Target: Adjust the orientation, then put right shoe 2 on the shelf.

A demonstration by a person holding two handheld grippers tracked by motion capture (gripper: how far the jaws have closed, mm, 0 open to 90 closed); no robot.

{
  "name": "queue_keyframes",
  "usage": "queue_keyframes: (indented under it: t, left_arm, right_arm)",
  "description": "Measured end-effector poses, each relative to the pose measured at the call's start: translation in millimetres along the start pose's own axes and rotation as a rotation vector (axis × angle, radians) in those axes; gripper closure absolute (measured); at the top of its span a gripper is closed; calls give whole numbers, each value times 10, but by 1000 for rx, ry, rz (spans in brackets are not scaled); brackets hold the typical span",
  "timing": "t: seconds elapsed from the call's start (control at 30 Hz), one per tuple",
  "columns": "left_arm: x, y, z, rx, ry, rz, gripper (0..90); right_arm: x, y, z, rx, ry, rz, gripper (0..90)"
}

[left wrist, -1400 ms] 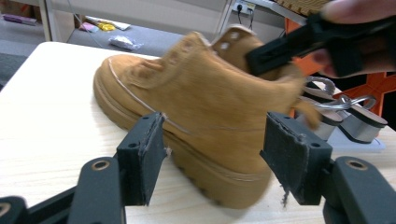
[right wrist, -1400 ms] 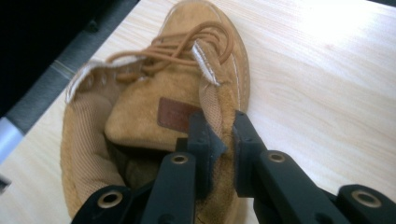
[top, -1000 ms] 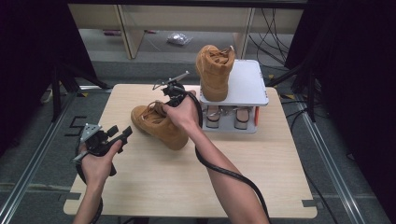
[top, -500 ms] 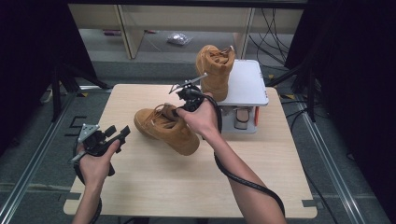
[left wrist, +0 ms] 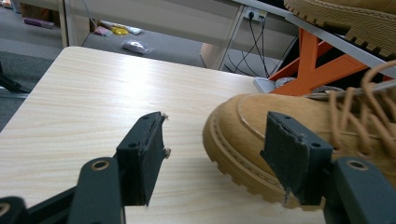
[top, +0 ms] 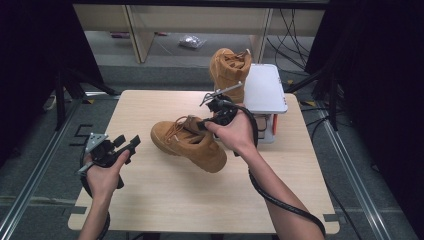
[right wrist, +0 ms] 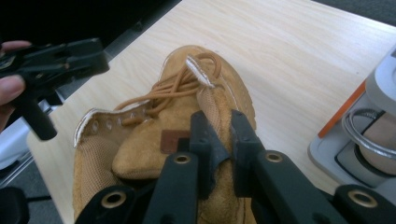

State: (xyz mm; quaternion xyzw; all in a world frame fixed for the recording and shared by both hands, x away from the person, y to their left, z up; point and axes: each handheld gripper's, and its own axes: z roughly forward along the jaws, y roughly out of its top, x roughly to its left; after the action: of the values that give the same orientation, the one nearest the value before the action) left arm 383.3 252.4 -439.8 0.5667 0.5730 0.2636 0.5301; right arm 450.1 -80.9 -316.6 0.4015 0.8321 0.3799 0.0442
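Note:
A tan lace-up boot [top: 187,142] hangs tilted over the middle of the table, heel end raised and toe pointing left. My right gripper [top: 205,122] is shut on the boot's collar wall beside the tongue. In the right gripper view the jaws [right wrist: 219,135] pinch that wall of the boot [right wrist: 154,154]. My left gripper [top: 127,145] is held open above the table's left part, apart from the boot. In the left gripper view the boot's toe [left wrist: 243,126] lies just beyond the open left gripper [left wrist: 217,149]. A matching boot [top: 230,70] stands upright on a white stand [top: 267,90].
The white stand has orange legs [left wrist: 308,60] and sits at the table's far right. Another shoe sits under the stand's top [right wrist: 378,144]. The light wooden table [top: 150,200] has bare room in front and at the left. Cables and shelving lie on the floor beyond.
My right gripper has carried the boot to the right and a little upward, closer to the white stand. The left gripper has stayed where it was, still open.

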Motion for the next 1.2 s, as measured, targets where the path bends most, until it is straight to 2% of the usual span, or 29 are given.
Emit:
queue_keyframes:
  t: [0.03, 0.23, 0.37, 0.57, 0.6, 0.73, 0.77, 0.8, 0.87, 0.9, 1.03, 1.07, 1.2]
  left_arm:
    - [1, 4, 0, -1, 0, 1, 374]
    - [-17, 20, 12, -3, 2, 1, 374]
    - [-33, 2, 25, 4, 1, 3, 374]
    - [-54, -10, 40, 9, -6, 13, 374]
    - [-60, -11, 41, 9, -9, 11, 374]
    - [-77, -12, 45, 11, -12, 15, 374]
    - [-76, -13, 46, 11, -10, 14, 374]
    - [-74, -15, 49, 11, -11, 13, 374]
    - [-69, -18, 51, 12, -9, 14, 374]
    - [-68, -18, 52, 13, -7, 13, 374]
    - [-75, -18, 57, 14, -8, 16, 374]
    - [-87, -22, 63, 15, -10, 17, 374]
    - [-91, -28, 69, 18, -8, 21, 374]
  right_arm:
    - [-5, -15, -28, -1, -1, 10, 829]
    - [-60, -95, -155, 3, -3, -1, 829]
    - [-135, -168, -320, -5, -2, 1, 829]
    - [-222, -276, -514, -17, -5, 47, 830]
    - [-239, -288, -535, -18, -1, 35, 829]
    - [-280, -329, -600, -21, -5, 38, 829]
    - [-283, -338, -621, -10, -2, 61, 829]
    - [-306, -348, -628, -26, -4, 46, 829]
    - [-330, -371, -665, -18, 2, 71, 829]
    - [-344, -384, -675, -26, 5, 59, 830]
    - [-383, -423, -732, -31, 11, 70, 829]
    - [-397, -450, -769, -29, 11, 95, 830]
    - [-459, -494, -829, -42, 17, 83, 829]
